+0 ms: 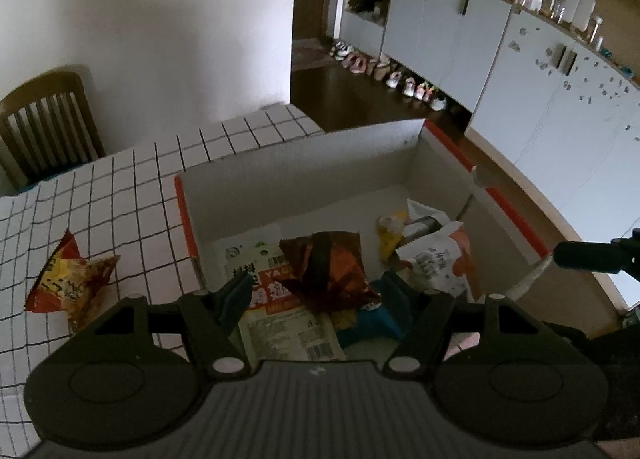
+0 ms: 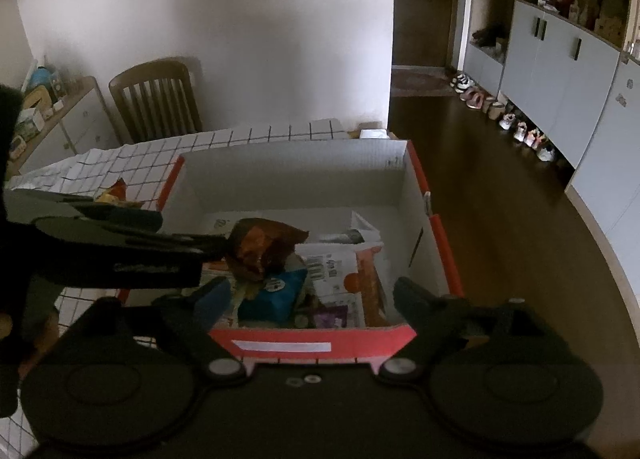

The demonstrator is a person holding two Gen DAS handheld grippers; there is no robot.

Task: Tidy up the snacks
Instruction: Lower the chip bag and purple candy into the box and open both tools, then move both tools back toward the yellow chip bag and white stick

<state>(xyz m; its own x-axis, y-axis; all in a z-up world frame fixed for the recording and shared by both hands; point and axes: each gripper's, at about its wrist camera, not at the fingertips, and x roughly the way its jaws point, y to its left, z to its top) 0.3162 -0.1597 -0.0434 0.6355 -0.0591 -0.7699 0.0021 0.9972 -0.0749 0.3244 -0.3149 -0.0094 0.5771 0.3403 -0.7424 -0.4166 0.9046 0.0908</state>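
Crinkled brown-orange foil snack bag (image 1: 326, 263) lay between your left gripper's (image 1: 316, 291) wide-open, empty fingers above the red-rimmed white cardboard box (image 1: 304, 163); withdraw straight upward. Right gripper (image 2: 308, 295) hovered open, empty.

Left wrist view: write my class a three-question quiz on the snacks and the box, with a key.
1. True or false: the red-and-yellow packet lies inside the box.
2. The left tool is: A) open above the box, B) shut on a packet, C) out of view.
3. What seat stands beyond the tiled table?

Key: 1 false, it lies on the table beside the box; 2 A; 3 a wooden chair.
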